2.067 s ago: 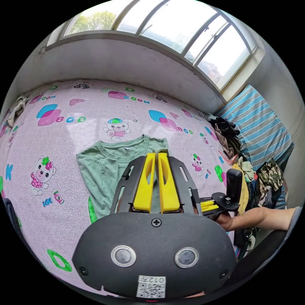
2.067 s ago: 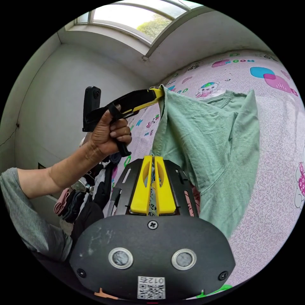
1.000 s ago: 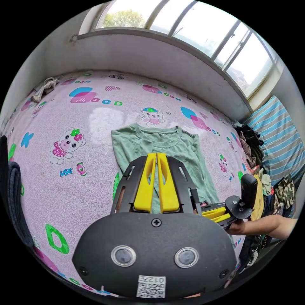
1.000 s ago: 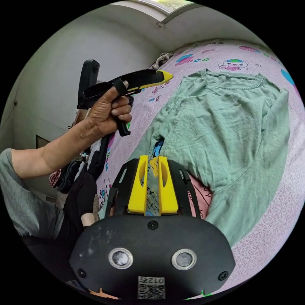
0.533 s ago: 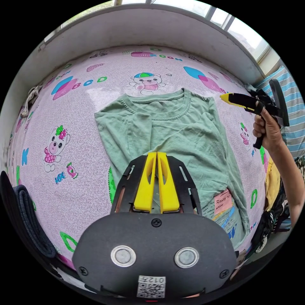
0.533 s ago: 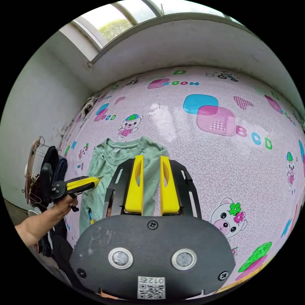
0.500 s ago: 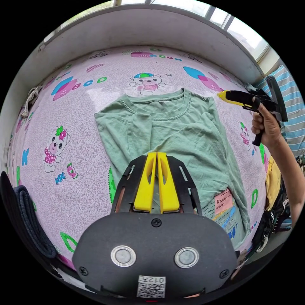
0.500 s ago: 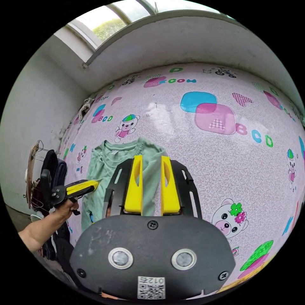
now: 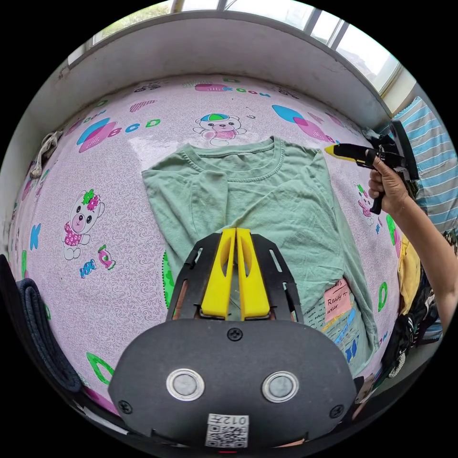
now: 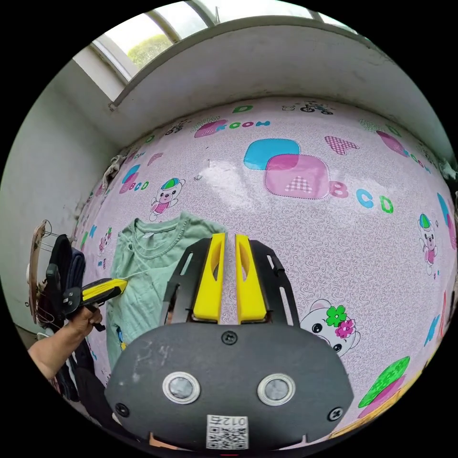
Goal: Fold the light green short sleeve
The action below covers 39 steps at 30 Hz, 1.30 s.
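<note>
Now the light green cotton short-sleeve shirt point(image 9: 267, 200) lies spread on the pink cartoon-printed bed sheet point(image 9: 119, 229), collar away from the jaws, one sleeve folded in over the chest. Just ahead of the left gripper point(image 9: 230, 234) lies the shirt's middle; its yellow jaws are pressed together with no cloth visibly between them. Held in a hand point(image 9: 387, 186) beside the shirt's far shoulder, the right gripper point(image 10: 224, 238) has its jaws slightly parted and empty, their tips over bare sheet, with the shirt off to one side.
</note>
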### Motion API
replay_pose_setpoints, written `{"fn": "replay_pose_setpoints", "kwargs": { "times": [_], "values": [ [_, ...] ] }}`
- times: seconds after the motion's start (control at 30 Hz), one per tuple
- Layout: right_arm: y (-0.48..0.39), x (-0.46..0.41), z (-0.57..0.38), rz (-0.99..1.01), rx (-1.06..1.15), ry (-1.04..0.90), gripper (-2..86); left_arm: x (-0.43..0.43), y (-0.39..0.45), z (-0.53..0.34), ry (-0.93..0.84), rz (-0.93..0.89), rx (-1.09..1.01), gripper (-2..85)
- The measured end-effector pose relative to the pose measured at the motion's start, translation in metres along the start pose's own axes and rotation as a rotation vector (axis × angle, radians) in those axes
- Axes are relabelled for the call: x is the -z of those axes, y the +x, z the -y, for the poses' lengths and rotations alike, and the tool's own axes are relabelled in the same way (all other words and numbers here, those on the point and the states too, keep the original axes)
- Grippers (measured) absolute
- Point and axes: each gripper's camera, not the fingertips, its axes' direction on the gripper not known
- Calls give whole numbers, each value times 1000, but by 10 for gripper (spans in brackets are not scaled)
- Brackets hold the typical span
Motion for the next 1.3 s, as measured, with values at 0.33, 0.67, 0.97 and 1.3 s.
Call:
{"fn": "replay_pose_setpoints", "kwargs": {
  "times": [0.33, 0.67, 0.97, 1.3],
  "values": [
    [-107, -58, -22, -6, 285, -229, 31, -4, 1, 3, -16, -6, 9, 2],
    [-136, -30, -46, 98, 288, -134, 37, -10, -3, 4, -11, -9, 18, 3],
    [-130, 39, -84, 125, 181, 25, 8, -18, -14, 9, -23, -22, 24, 2],
    [-176, 8, -125, 153, 149, -226, -7, -29, -38, 28, -100, -62, 54, 4]
  ]
}}
